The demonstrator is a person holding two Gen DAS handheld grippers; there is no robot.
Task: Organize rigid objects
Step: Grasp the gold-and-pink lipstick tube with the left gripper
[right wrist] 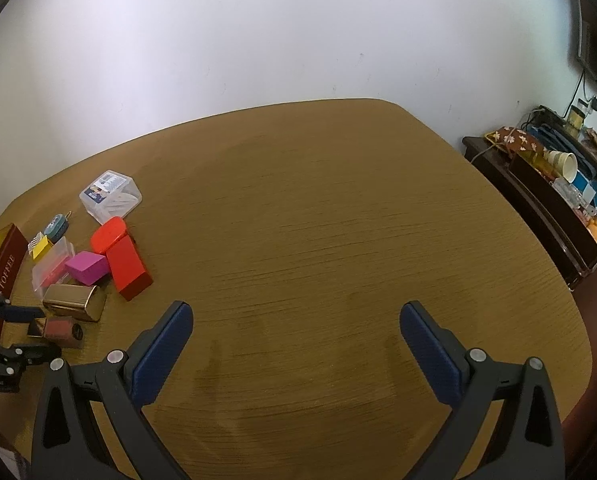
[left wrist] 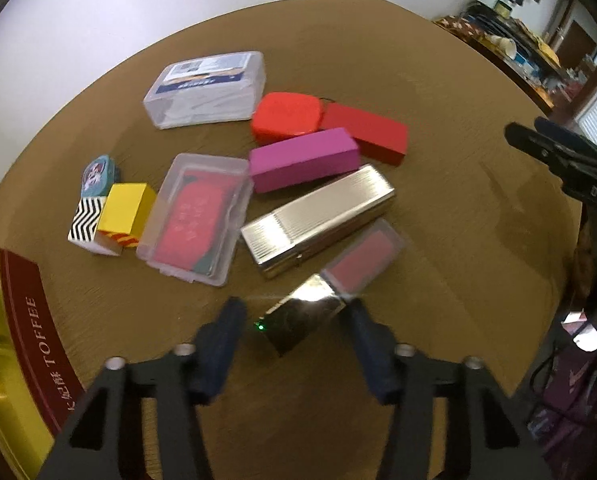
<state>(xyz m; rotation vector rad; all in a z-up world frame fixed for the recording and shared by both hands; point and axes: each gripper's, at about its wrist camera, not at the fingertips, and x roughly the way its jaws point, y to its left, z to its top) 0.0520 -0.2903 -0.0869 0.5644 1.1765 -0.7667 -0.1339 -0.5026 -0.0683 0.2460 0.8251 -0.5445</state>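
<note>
1. your left wrist camera looks steeply down at the table (left wrist: 438,248) from close up. its own two fingers frame the bottom of the view.
2. your right wrist camera sits farther back and tilts down less. it faces across the table toward the white wall (right wrist: 278,40).
3. both views share the pile of small boxes (left wrist: 258,168) (right wrist: 90,264) and the toffee tin (left wrist: 22,344) (right wrist: 2,264). the pile is big in the left view, and small at the left edge of the right view.
4. each camera sees a bit of the other gripper.

White wall (right wrist: 258,40), cluttered dark sideboard (right wrist: 538,216).
</note>
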